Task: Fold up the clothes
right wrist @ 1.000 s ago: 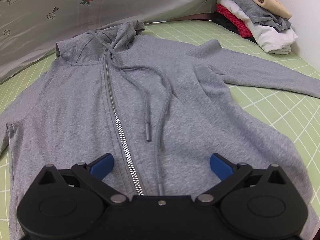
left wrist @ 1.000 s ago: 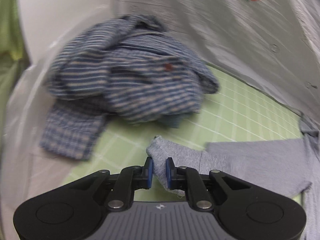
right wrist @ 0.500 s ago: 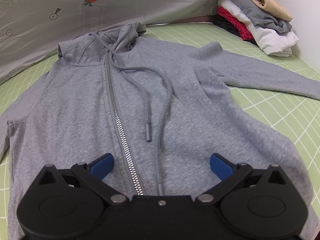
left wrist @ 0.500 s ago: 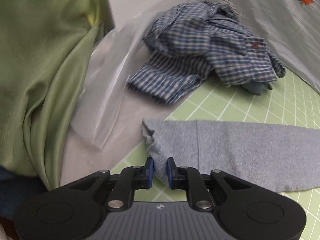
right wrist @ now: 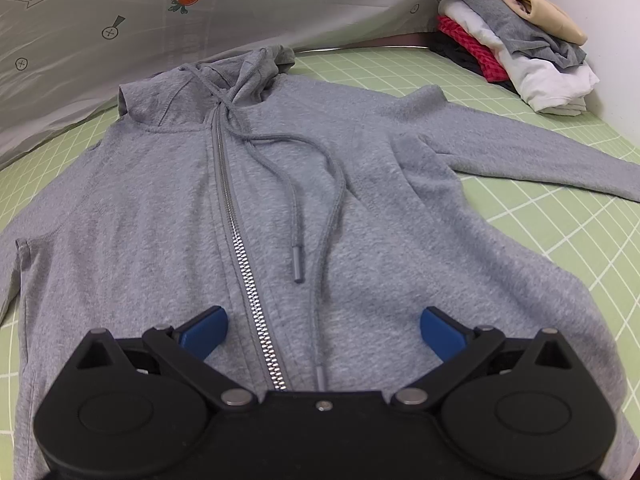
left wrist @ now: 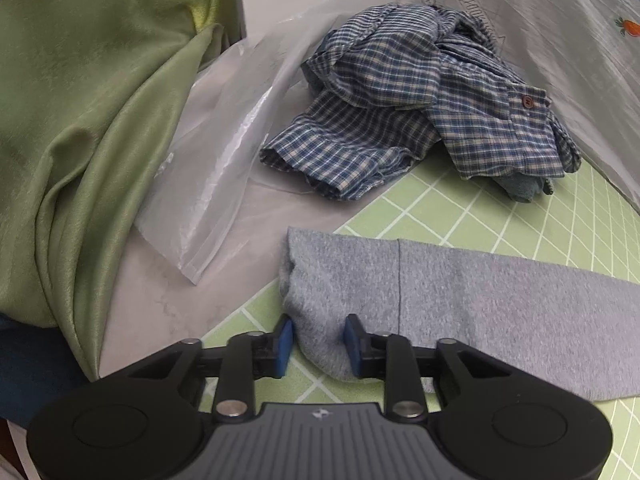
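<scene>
A grey zip hoodie (right wrist: 360, 208) lies face up and spread flat on the green grid mat (right wrist: 560, 216), hood at the far side, zipper closed, drawstrings loose on the chest. My right gripper (right wrist: 322, 330) is open and empty, low over the hoodie's lower front. In the left wrist view, the hoodie's left sleeve (left wrist: 480, 300) lies stretched out on the mat. My left gripper (left wrist: 318, 342) is partly open with the sleeve cuff (left wrist: 320, 280) lying between its blue pads, no longer pinched.
A crumpled blue plaid shirt (left wrist: 400, 112) lies at the mat's far left corner beside a clear plastic bag (left wrist: 224, 184) and a green curtain (left wrist: 80, 120). A stack of folded clothes (right wrist: 516, 44) sits at the far right. A grey printed sheet (right wrist: 240, 4) forms the back wall.
My left gripper pulled the sleeve cuff outward to the left, laid the sleeve straight, then opened its jaws off the cuff. The right gripper stayed open and nearly still.
</scene>
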### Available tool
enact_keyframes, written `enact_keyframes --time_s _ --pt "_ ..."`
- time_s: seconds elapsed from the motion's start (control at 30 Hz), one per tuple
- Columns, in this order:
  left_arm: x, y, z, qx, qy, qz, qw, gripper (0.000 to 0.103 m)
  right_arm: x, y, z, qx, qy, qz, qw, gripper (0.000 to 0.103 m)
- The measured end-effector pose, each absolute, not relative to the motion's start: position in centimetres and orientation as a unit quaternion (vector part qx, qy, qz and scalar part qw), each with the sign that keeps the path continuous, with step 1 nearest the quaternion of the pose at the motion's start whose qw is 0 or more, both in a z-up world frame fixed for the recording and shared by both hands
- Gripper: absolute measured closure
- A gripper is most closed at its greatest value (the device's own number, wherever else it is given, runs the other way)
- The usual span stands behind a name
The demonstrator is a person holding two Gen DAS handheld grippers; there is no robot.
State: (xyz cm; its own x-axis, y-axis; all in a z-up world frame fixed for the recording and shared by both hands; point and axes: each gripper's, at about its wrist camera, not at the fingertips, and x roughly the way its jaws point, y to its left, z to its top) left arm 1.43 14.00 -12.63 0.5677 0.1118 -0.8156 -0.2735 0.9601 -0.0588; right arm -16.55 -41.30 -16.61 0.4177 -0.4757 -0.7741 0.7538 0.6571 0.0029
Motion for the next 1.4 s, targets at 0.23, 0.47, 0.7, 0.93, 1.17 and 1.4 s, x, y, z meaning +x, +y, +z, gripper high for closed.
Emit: enact_keyframes --time_s 0.23,0.47,0.7,0.93,1.17,1.4 --pt "1.7 14.4 -12.6 -0.073 0.452 0.108 0.882 0.091 -16.7 -41.2 -16.7 0.177 0.385 -0.374 0.825 0.000" --pt "1.3 14.4 -12.3 -0.074 0.445 0.104 0.886 0.091 -16.6 -41.2 -16.7 0.177 0.384 -0.373 0.826 0.000" --pt "0.3 13.5 -10.6 -0.064 0.422 0.083 0.901 0.092 -17.9 -41.4 -15.8 0.187 0.398 -0.341 0.831 0.000" --pt "-0.4 9.8 -8.3 -0.067 0.404 0.042 0.911 0.092 -22.3 -40.1 -12.3 0.164 0.360 -0.364 0.843 0.000" --pt "-1.8 1.7 -6.0 -0.052 0.381 -0.034 0.922 0.092 -25.8 -44.7 -11.8 0.190 0.359 -0.400 0.822 0.000" --pt "-4.8 -9.6 -4.5 -0.071 0.375 -0.127 0.916 0.092 -27.9 -48.8 -12.2 0.192 0.390 -0.362 0.824 0.000"
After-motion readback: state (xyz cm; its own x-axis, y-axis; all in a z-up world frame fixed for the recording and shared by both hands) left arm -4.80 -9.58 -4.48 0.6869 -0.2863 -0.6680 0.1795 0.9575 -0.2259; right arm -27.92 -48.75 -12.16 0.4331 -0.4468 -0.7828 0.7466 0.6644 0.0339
